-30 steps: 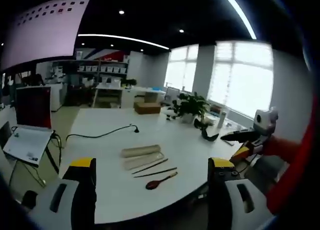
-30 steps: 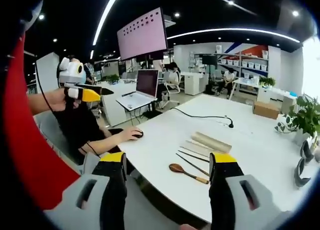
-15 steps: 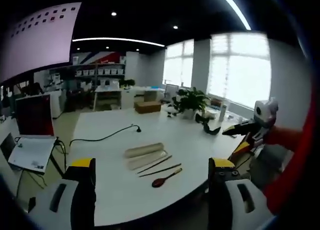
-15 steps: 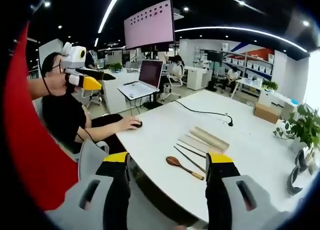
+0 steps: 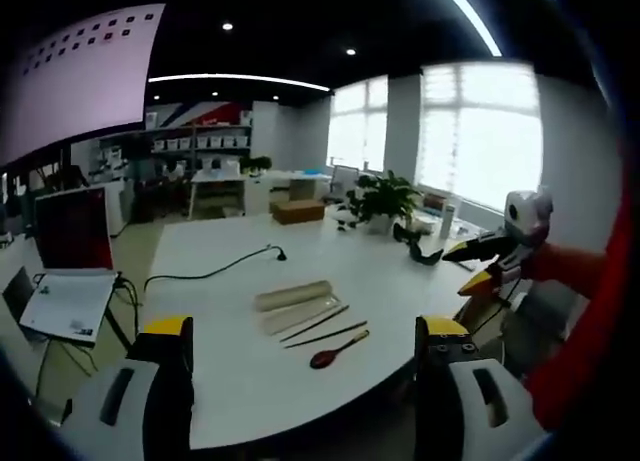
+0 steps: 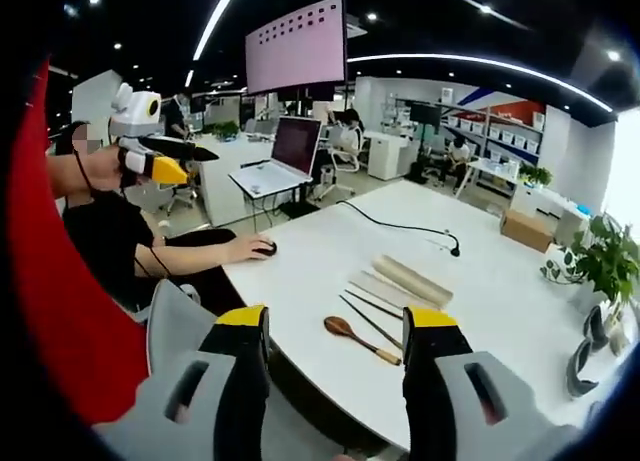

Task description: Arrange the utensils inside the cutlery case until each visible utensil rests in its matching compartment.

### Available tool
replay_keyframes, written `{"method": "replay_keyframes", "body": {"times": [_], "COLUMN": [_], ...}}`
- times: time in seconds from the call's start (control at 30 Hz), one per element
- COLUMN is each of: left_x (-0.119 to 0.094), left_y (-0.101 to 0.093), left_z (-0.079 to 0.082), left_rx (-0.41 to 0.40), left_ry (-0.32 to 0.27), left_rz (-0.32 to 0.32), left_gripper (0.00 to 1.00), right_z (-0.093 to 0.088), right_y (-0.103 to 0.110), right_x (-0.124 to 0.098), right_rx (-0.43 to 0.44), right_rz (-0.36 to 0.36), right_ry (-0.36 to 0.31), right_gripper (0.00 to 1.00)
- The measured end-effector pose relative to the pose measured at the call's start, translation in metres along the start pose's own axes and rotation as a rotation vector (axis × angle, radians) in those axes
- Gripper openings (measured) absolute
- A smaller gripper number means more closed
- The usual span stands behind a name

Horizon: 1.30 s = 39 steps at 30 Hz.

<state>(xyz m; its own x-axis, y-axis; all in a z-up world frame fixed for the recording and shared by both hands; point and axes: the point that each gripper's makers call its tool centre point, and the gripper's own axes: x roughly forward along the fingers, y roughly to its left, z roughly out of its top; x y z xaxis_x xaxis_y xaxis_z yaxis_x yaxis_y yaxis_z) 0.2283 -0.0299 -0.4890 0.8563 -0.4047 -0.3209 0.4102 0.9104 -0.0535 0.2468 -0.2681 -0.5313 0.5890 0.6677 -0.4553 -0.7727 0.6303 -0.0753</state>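
in the left gripper view, our left gripper point(image 5: 300, 381) rises from the bottom of the frame with its two yellow-tipped jaws spread wide apart and nothing between them. just above the gap, near the middle of the frame, the task's things lie on the white table point(image 5: 230, 371): the cutlery case point(image 5: 294, 305), a pale rolled cloth with a flat flap, then two dark chopsticks point(image 5: 318, 329) side by side just below it, and a wooden spoon point(image 5: 337, 349) lowest, its dark bowl toward the left. all three utensils lie outside the case, on the bare table just beside it. a black cable point(image 5: 210, 271) runs across the table in the centre left, and a potted plant point(image 5: 382, 199) stands at the far edge, right of centre. at the right of the frame the right gripper point(image 5: 475, 264) comes in, held out on a red sleeve point(image 5: 590, 281); we cannot tell from here how its jaws stand.

in the right gripper view, our right gripper point(image 6: 335, 381) rises from the bottom with its jaws spread wide and holding nothing. the case point(image 6: 405, 282), chopsticks point(image 6: 368, 316) and spoon point(image 6: 358, 338) sit right of centre, just above the gap. in the upper left the left gripper point(image 6: 165, 161) appears. a seated person rests a hand on a mouse point(image 6: 262, 248) at the table's near edge, centre left, and a laptop point(image 6: 283, 156) stands behind.
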Motion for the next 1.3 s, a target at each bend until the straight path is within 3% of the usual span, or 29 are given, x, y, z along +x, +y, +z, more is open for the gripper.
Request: {"method": "replay_keyframes", "body": {"times": [0.33, 0.47, 0.53, 0.63, 0.8, 0.97, 1.1, 1.17, 1.2, 1.3], "left_x": [-0.004, -0.001, 0.000, -0.001, 0.002, 0.009, 0.013, 0.015, 0.017, 0.019], "left_y": [0.006, -0.003, 0.002, 0.008, -0.002, -0.011, -0.017, -0.016, -0.012, -0.008], "left_z": [-0.004, -0.001, -0.006, -0.008, 0.001, 0.001, -0.007, -0.008, -0.014, -0.019], "left_rx": [-0.022, -0.068, -0.054, -0.013, -0.026, -0.064, -0.129, -0.095, -0.074, -0.082], "left_ry": [-0.008, -0.064, -0.034, -0.008, -0.043, -0.038, -0.001, -0.010, 0.018, 0.052], "left_rz": [-0.039, -0.083, -0.028, 0.079, 0.110, 0.104, 0.064, 0.055, 0.060, 0.066], "left_gripper": [0.95, 0.97, 0.99, 0.97, 0.97, 0.98, 0.99, 1.00, 0.99, 0.99], "right_z": [0.001, -0.002, -0.009, -0.012, -0.012, -0.012, 0.003, 0.016, 0.019, 0.015], "right_y": [-0.004, -0.016, -0.025, -0.033, -0.039, -0.045, -0.045, -0.042, -0.041, -0.047], "right_x": [0.011, 0.023, 0.029, 0.040, 0.053, 0.065, 0.068, 0.069, 0.069, 0.074], "right_rx": [-0.047, -0.046, -0.060, -0.087, -0.072, -0.046, 0.010, 0.021, 0.013, -0.003], "right_rz": [0.013, 0.037, 0.029, 0.064, 0.140, 0.162, 0.178, 0.203, 0.213, 0.177], "right_ry": [0.049, 0.070, 0.118, 0.122, 0.112, 0.112, 0.086, 0.031, 0.018, 0.042], "right_gripper": [0.45, 0.45, 0.44, 0.43, 0.41, 0.42, 0.44, 0.45, 0.45, 0.44]}}
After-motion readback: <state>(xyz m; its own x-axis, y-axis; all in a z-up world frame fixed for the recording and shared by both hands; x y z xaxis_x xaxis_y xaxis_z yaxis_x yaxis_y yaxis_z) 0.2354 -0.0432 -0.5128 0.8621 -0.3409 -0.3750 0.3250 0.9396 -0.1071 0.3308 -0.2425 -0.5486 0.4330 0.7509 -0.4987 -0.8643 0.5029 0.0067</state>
